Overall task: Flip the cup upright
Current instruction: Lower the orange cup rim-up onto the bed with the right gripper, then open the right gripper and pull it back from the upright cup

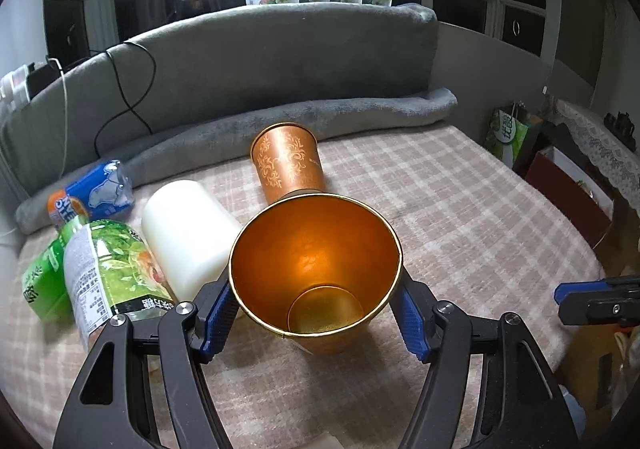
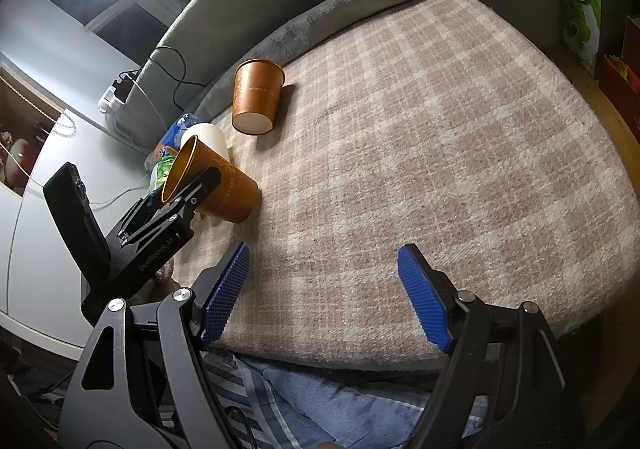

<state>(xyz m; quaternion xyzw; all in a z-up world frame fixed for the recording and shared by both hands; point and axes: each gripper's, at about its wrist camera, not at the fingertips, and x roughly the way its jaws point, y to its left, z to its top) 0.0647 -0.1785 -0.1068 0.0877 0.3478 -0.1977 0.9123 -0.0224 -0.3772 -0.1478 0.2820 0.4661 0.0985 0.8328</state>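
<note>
Both tools look alike: the left hand-held gripper (image 1: 316,315) has glossy black plastic arms with triangular cut-outs, round silver screw heads at the pivots, and fingers faced with ribbed blue pads (image 1: 412,323). The right hand-held gripper (image 2: 322,295) shows the same black linkage, silver screws and textured blue pads (image 2: 226,291). Seen from the right wrist, the left tool's black body carries faint pale lettering along its side.

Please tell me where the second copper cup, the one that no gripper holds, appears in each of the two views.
Left wrist view: the free copper cup lies on its side at centre, just behind the held cup.
Right wrist view: the same cup lies upper left of centre, its pale base toward the camera.
Shared landmark: the white cylinder beside the held cup.
</note>
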